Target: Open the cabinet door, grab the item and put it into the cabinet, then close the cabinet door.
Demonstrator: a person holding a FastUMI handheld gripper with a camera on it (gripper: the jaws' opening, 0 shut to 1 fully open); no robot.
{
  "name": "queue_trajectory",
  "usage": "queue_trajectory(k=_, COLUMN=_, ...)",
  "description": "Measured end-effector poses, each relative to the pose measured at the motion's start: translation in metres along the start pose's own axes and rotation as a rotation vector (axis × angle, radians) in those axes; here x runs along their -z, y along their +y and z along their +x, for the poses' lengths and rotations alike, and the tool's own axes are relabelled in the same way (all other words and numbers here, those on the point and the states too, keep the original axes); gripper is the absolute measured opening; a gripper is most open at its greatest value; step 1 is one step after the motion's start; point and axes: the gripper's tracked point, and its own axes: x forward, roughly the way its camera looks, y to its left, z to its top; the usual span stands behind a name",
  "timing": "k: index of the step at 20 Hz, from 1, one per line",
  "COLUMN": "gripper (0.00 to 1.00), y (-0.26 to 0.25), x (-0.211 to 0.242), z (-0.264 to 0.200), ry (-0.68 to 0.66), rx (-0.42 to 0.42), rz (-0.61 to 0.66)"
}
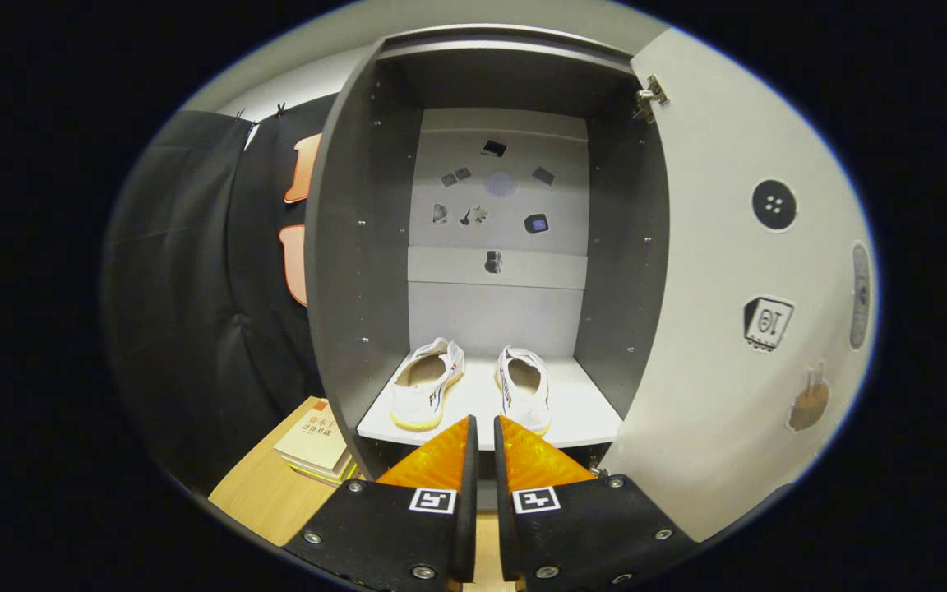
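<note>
A: Cabinet [358,247] ahead in the gripper view, its door [728,329] swung wide on the right side, hinge [649,97] showing at the top corner

B: And the shoes?

A: Left shoe [424,385] and right shoe [524,390] stand side by side on the cabinet's pale shelf [588,411], a gap between them, both heels toward the front edge, toes pointing at the back panel. The left one sits close to the left wall, the right one nearer the middle of the shelf

B: What about the claw [483,432]?

A: Its fingers are nearly together, only a narrow slit between them, and they hold nothing. The tips sit just in front of the shelf's front edge, in line with the gap between the two shoes, and the right tip overlaps the heel of the right shoe as seen from here; I cannot tell if it touches

B: Anything else around?

A: A stack of books [317,444] lies on the wooden desk [260,493], at the foot of the cabinet's left wall. Small dark stickers [494,148] dot the back panel, and a few more stickers [773,204] sit on the inside face of the door
</note>
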Motion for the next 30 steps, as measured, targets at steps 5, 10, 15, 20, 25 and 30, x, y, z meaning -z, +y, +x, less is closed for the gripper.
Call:
queue_trajectory(k=5, gripper=0.11, y=0.007, x=-0.002, z=-0.058, ry=-0.027, rx=0.025, rz=-0.004)
queue_trajectory(k=10, gripper=0.15, y=0.013, x=-0.011, z=-0.111, ry=-0.065, rx=0.023, rz=0.013)
queue_trajectory(k=15, gripper=0.33, y=0.013, x=-0.017, z=-0.155, ry=-0.117, rx=0.025, rz=0.024)
queue_trajectory(k=20, gripper=0.51, y=0.008, x=-0.019, z=-0.192, ry=-0.133, rx=0.028, rz=0.039)
queue_trajectory(k=25, gripper=0.58, y=-0.010, x=-0.009, z=-0.221, ry=-0.119, rx=0.055, rz=0.054)
queue_trajectory(k=30, gripper=0.69, y=-0.052, x=-0.005, z=-0.255, ry=-0.120, rx=0.114, rz=0.068)
